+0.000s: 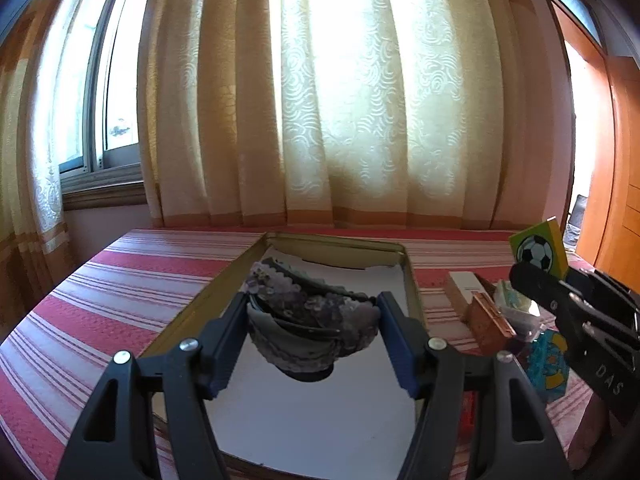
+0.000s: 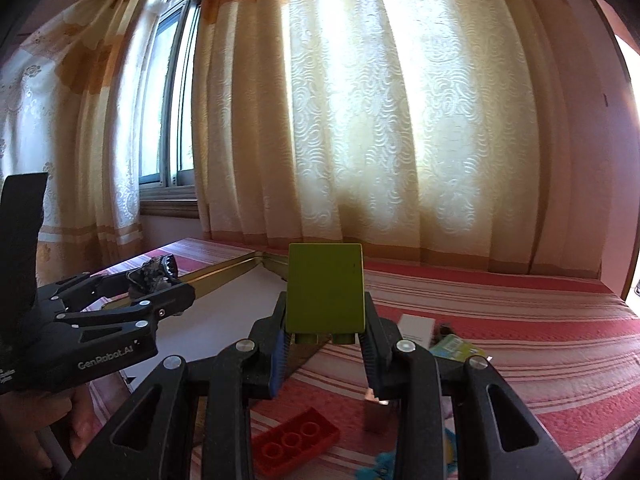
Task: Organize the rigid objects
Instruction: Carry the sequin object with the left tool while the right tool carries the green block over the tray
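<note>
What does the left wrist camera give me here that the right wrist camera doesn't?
Left wrist only: the football picture on the green rectangular block, and the left gripper shut on the grey sequined hair clip above the white-lined tray floor.

Right wrist only: the red plastic studded brick on the striped cloth, and the block's plain green face with the right gripper shut on it.

Both: the gold metal tray, the red striped tablecloth, the white box and the cream curtains.
</note>
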{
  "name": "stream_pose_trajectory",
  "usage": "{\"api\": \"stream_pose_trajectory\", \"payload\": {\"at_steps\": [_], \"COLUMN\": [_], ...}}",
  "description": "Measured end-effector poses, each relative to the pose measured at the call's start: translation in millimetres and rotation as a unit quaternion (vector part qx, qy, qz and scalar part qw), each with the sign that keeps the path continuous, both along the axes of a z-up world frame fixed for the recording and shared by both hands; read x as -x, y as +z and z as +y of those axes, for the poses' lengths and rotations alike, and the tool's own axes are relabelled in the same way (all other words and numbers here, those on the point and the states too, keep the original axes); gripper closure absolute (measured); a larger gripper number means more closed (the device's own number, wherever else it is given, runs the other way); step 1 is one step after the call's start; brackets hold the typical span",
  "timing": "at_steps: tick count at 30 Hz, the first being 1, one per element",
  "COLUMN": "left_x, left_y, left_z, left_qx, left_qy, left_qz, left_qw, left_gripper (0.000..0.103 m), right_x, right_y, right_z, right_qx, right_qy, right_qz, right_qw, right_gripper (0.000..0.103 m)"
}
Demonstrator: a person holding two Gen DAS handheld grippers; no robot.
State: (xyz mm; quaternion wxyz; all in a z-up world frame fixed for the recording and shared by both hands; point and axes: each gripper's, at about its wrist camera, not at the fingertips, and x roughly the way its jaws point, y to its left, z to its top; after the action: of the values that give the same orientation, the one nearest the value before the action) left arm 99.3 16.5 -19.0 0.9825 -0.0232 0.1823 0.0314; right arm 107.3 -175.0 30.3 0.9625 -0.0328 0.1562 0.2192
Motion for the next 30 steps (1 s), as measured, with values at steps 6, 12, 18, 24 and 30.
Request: {"api": "stream_pose_trajectory", "payload": {"at_steps": [6, 12, 18, 24, 30], "left_x": [-2.1, -6.0, -7.4, -10.2, -13.4], "left_y": [-1.1, -2.6, -3.3, -3.4, -4.6], "left_z": [11.8, 22.4, 23.9, 26.0, 31.1], "left_qx": [0.002, 0.014, 0.014, 0.012, 0.012], "left_qy": [0.010, 0.017, 0.019, 0.021, 0.023], "left_qz": [0.005, 0.015, 0.016, 0.017, 0.019], "left_qw": [0.9999, 0.9996, 0.9996, 0.9996, 0.9995], "left_gripper": [0.039, 0.039, 0.039, 0.039, 0.039], "right_x": [-2.5, -3.2, -4.0, -3.5, -2.8], "right_y": [-1.4, -2.0, -3.0, -3.3, -3.9], "right_z": [15.8, 27.3, 35.7, 44.2, 52.2], "right_qx": [0.007, 0.014, 0.016, 0.024, 0.028], "right_qy": [0.015, 0.028, 0.037, 0.044, 0.050], "right_qz": [0.000, -0.002, -0.001, -0.001, 0.000], "right_qw": [1.000, 1.000, 0.999, 0.999, 0.998], "right_gripper": [0.069, 0.069, 0.069, 0.069, 0.069]}}
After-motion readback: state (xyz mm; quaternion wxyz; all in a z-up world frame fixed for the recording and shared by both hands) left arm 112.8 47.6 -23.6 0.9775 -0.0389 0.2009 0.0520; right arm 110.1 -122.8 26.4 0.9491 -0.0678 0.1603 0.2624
